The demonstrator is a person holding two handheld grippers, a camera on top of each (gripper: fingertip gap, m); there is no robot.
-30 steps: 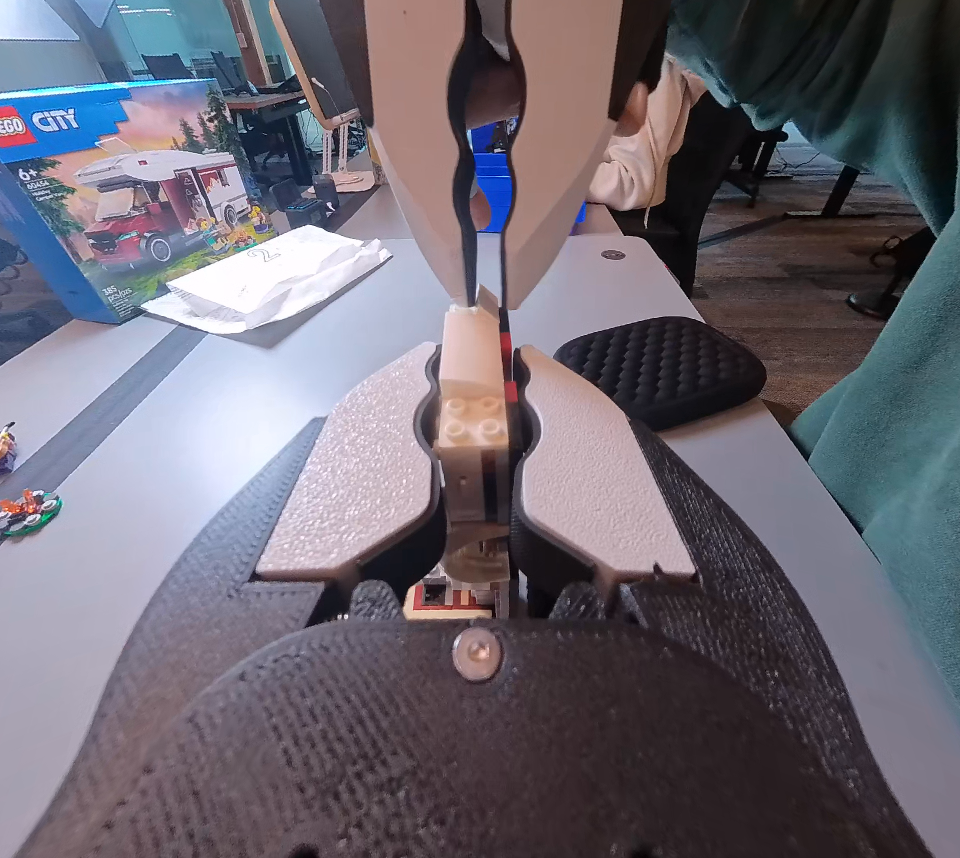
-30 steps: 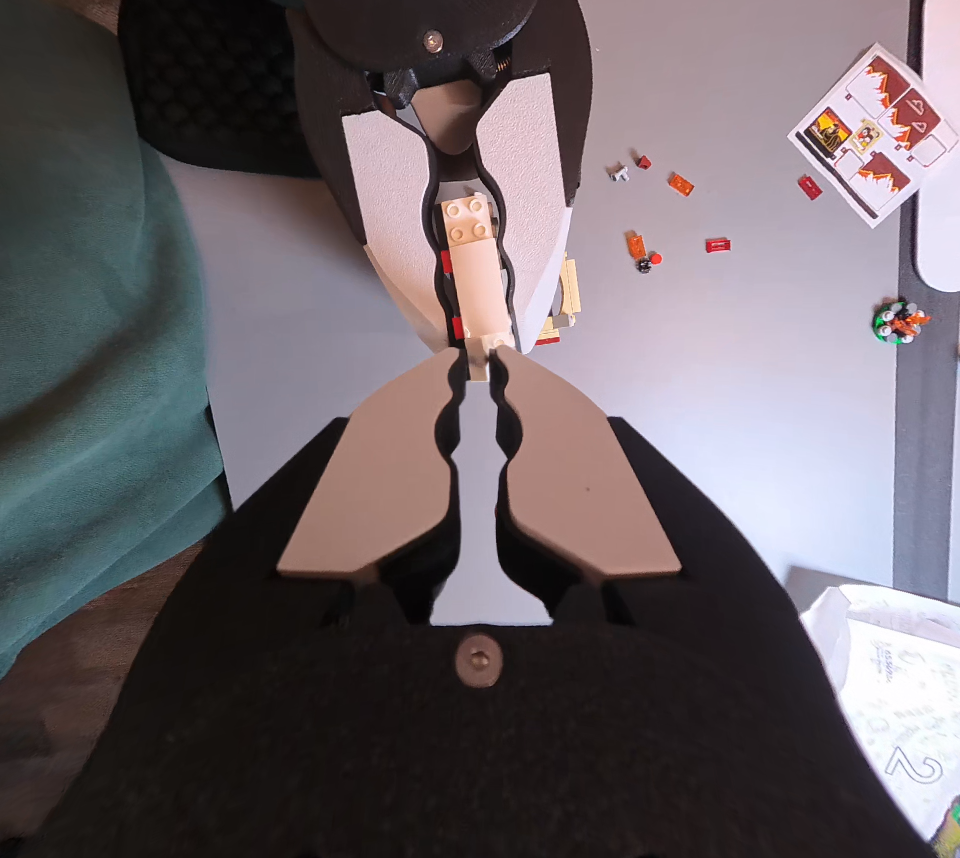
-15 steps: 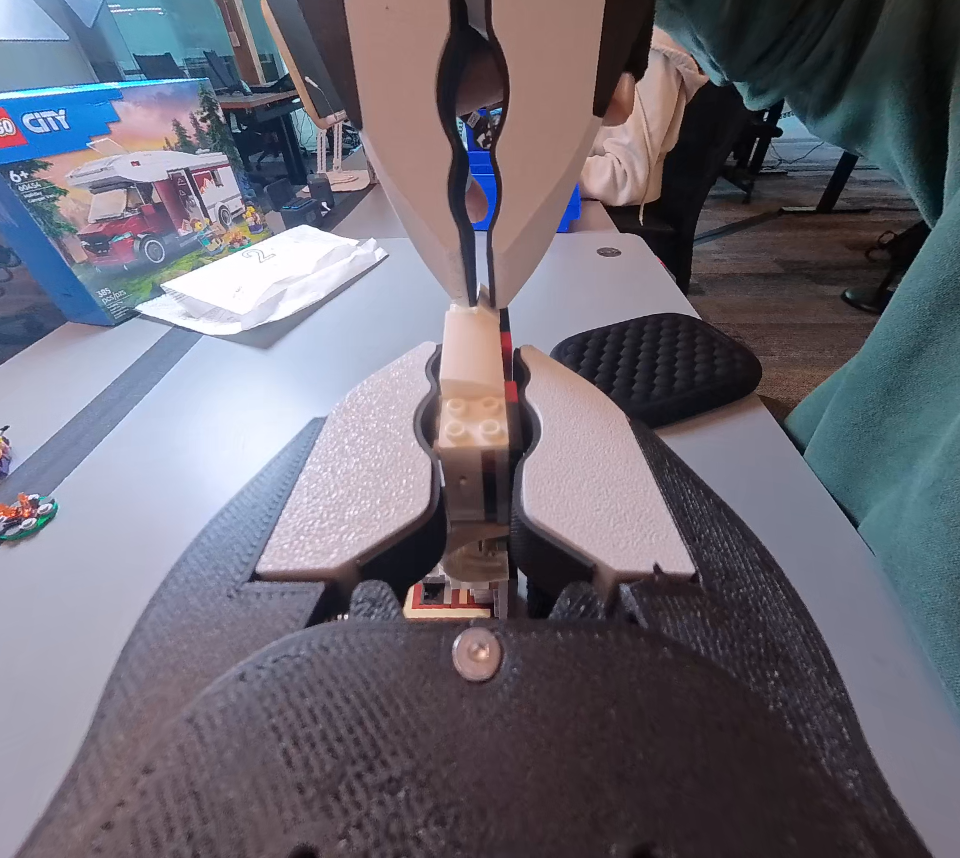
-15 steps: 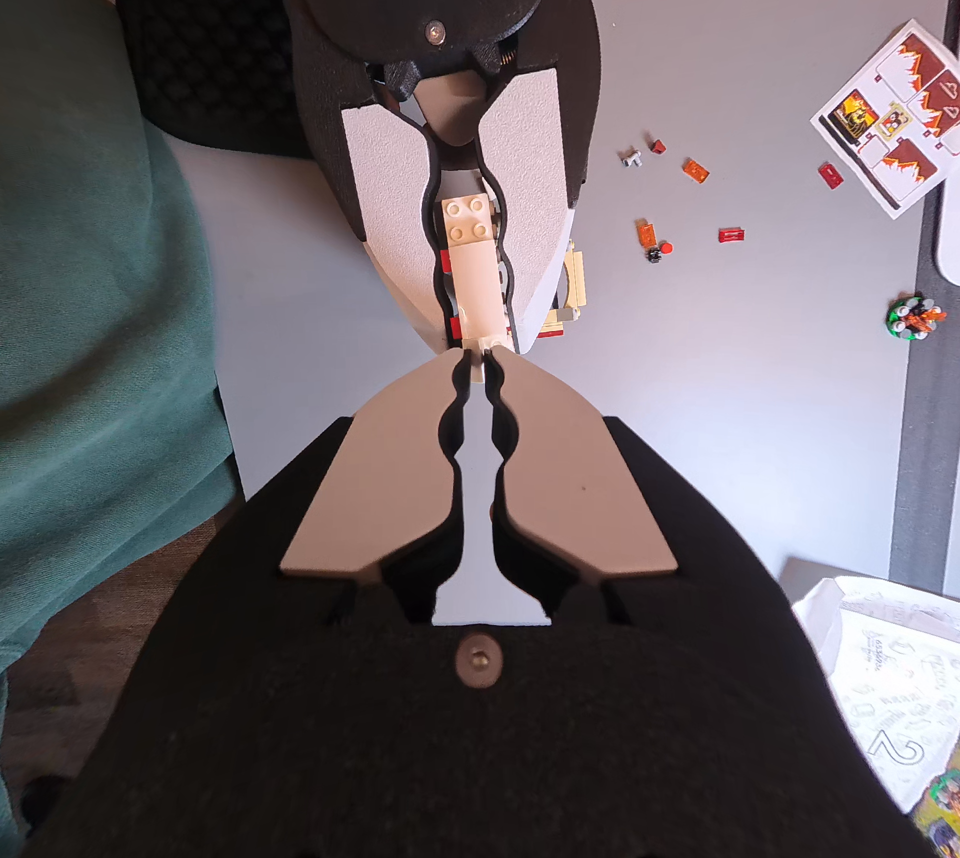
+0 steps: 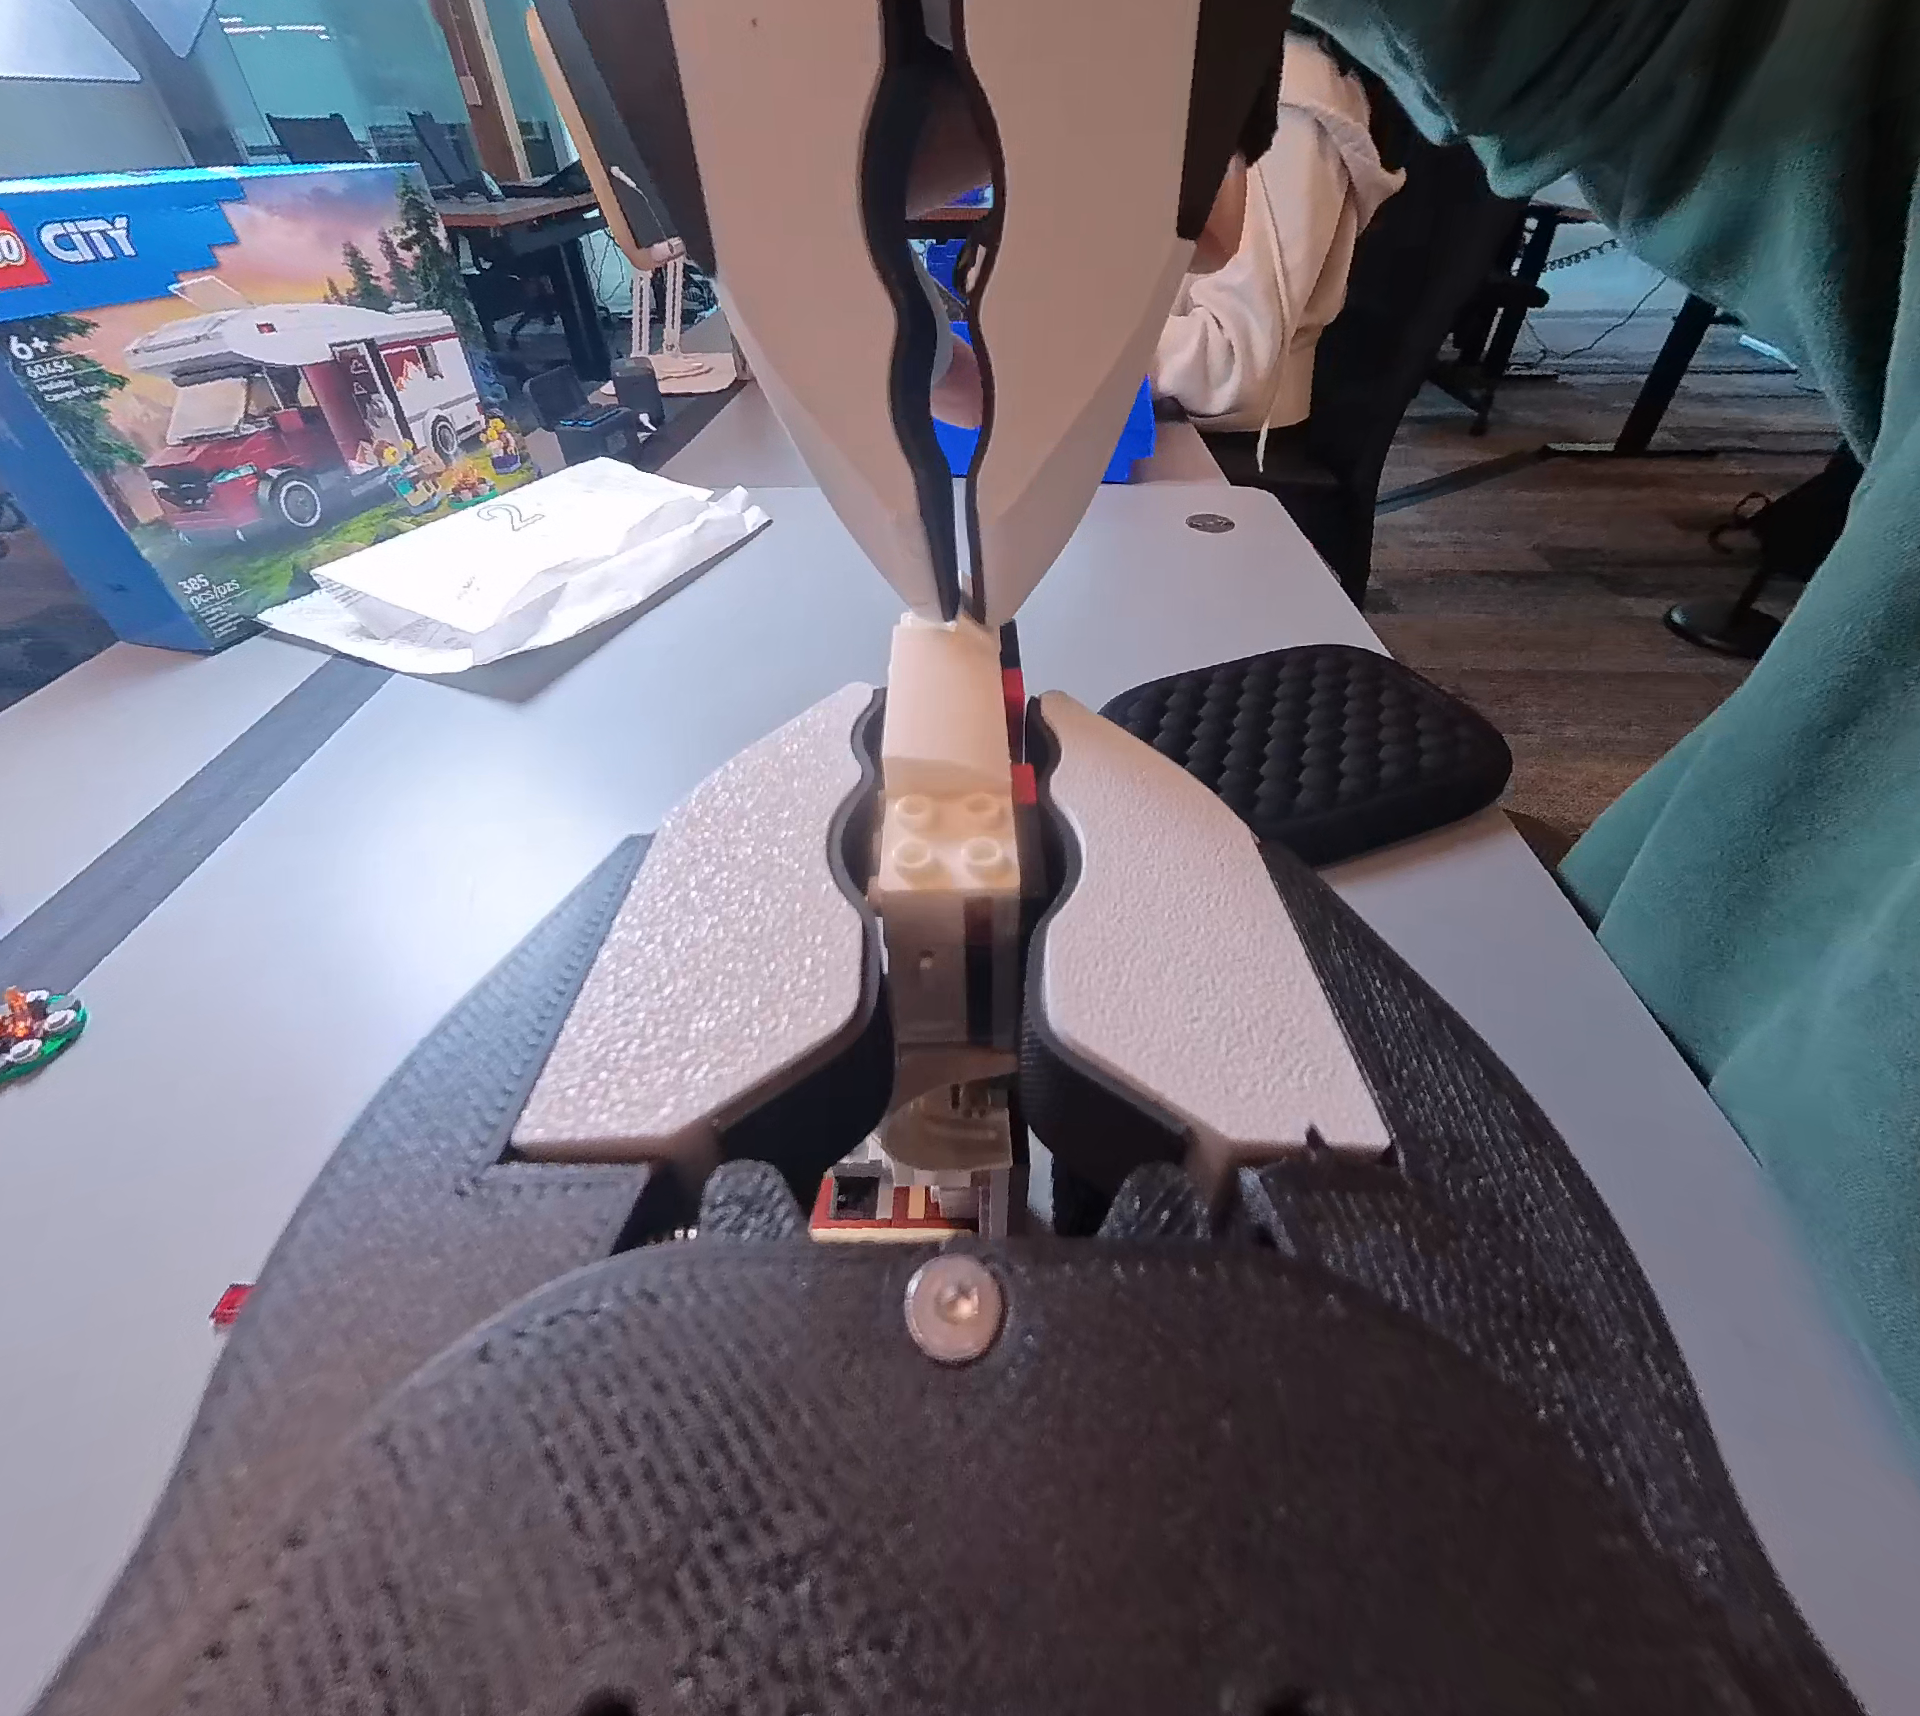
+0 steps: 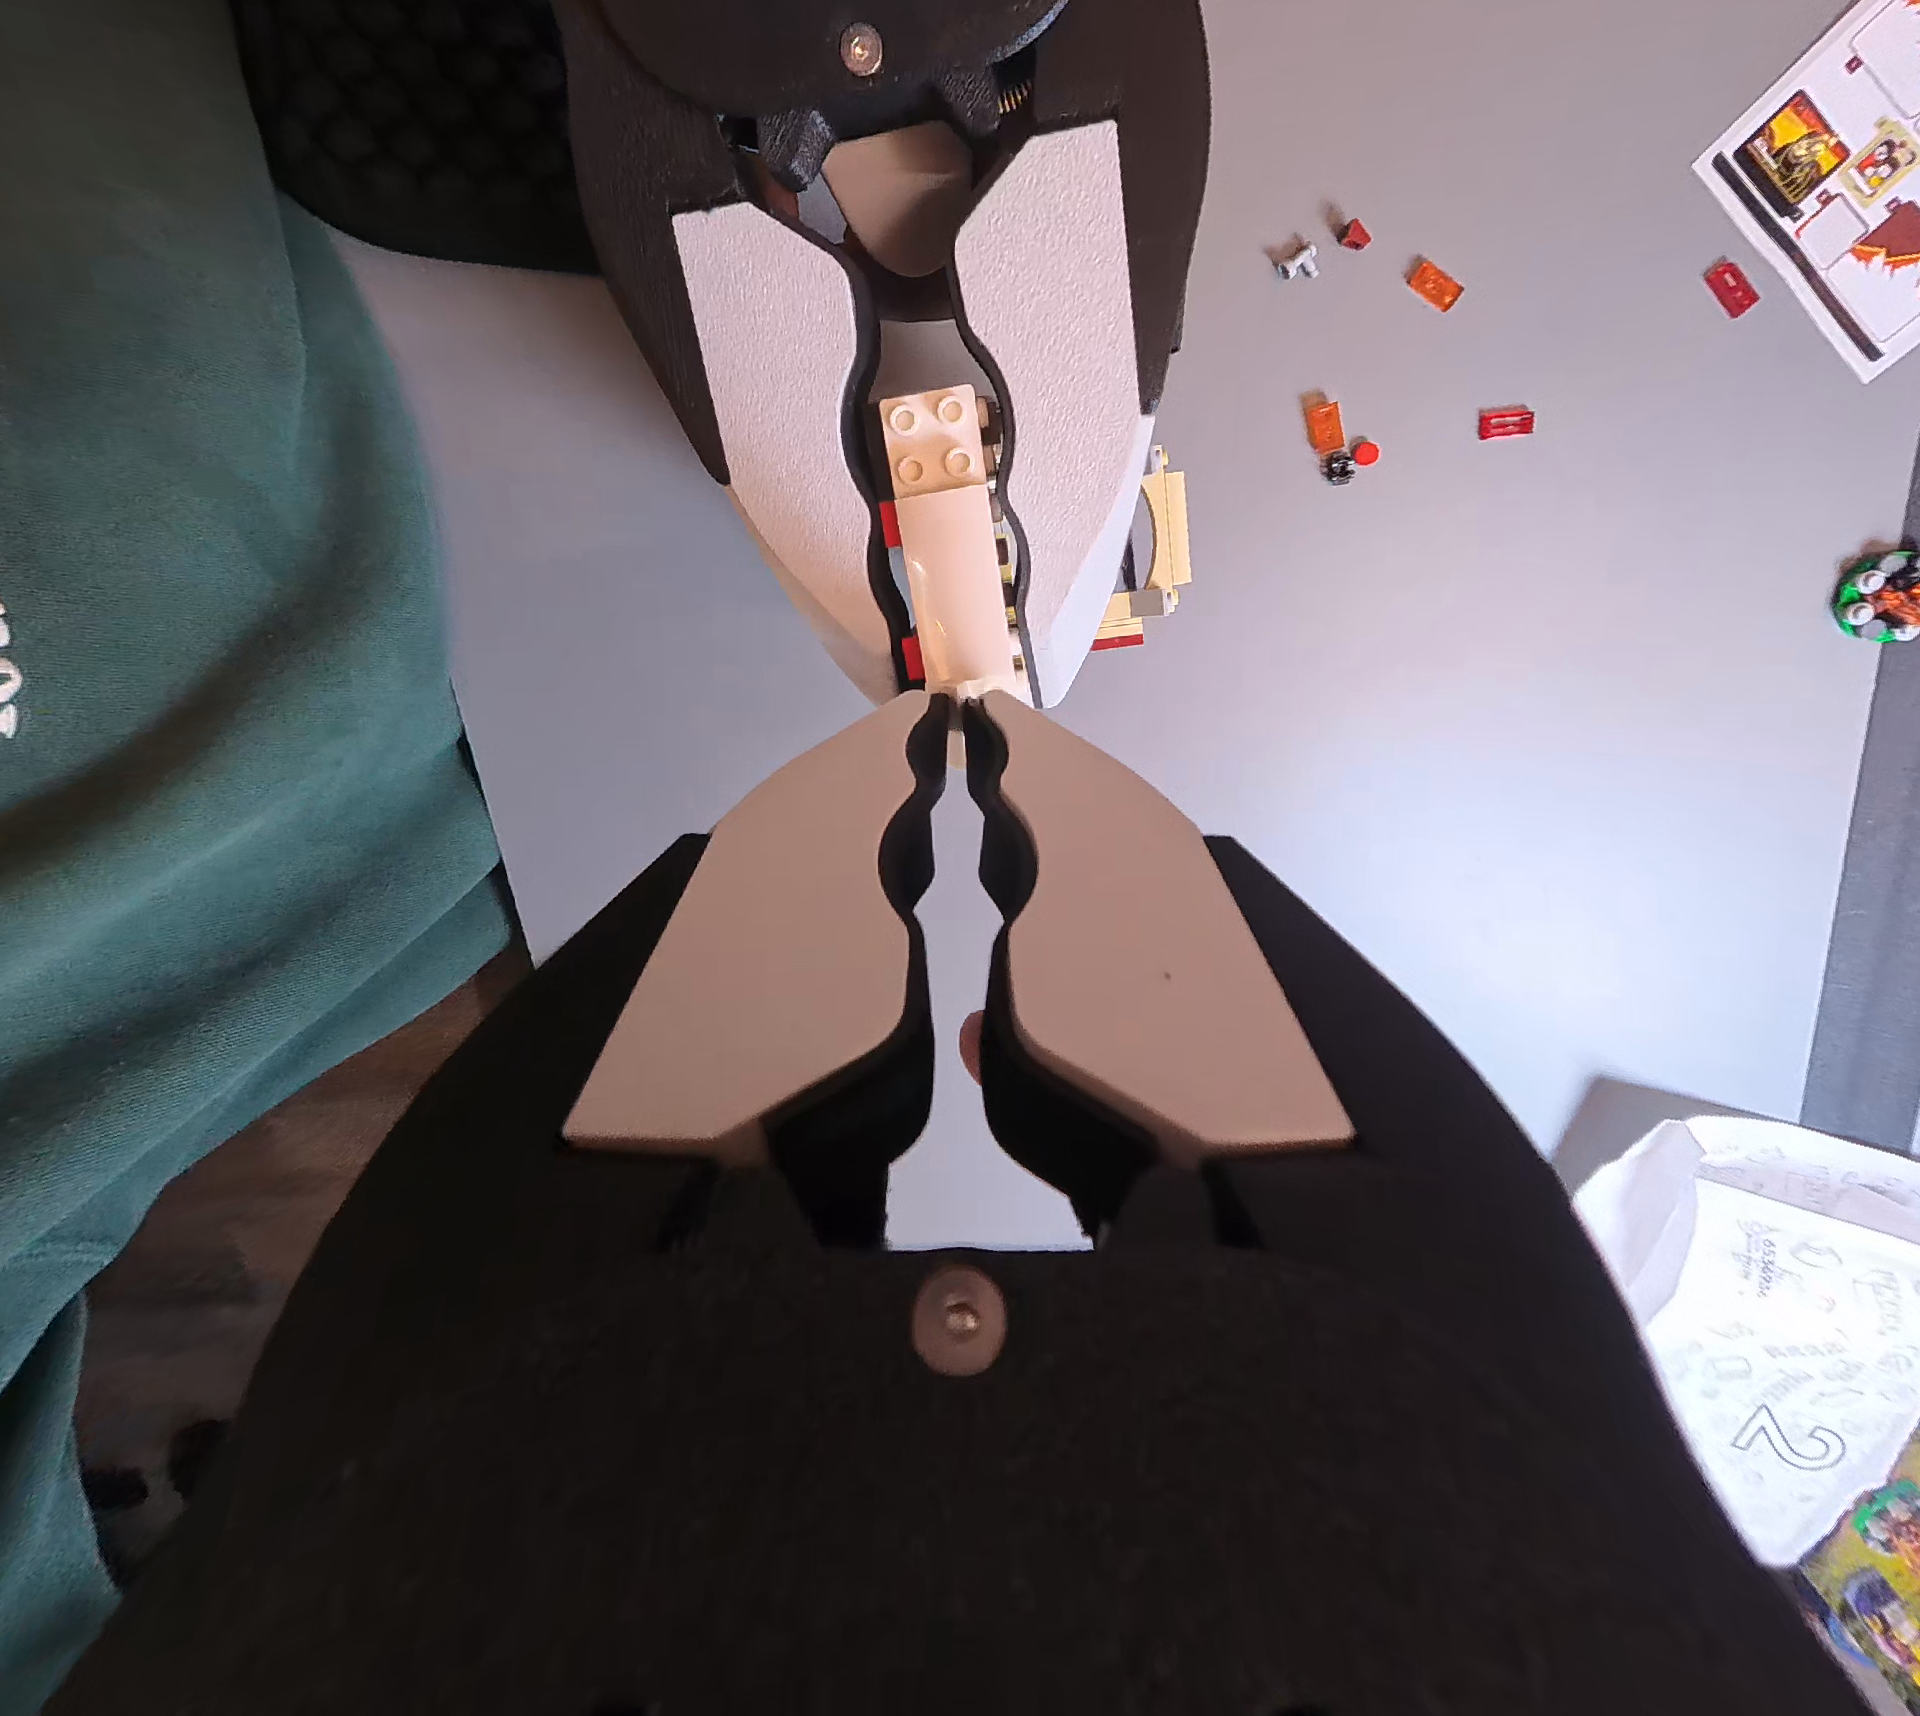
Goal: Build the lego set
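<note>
Lego assembly [image 5: 951, 845]: white and red, clamped between jaws of left gripper [image 5: 951, 710], held above tabletop [image 5: 364, 835]. Right gripper [image 6: 951, 710]: narrowed almost shut, tips pinching small white piece [image 6: 971, 687] at assembly's sloped end. Compared with a second ago: gap between right fingers visibly tighter, contact point unchanged. Judged: piece being pressed home, not yet released. Loose red and orange bricks [image 6: 1434, 284] lying well apart, untouched.

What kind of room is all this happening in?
Most likely an open-plan office or lab. Behind the grey table stand glass partitions, desks with office chairs and another seated person. The set's box stands on the table.
</note>
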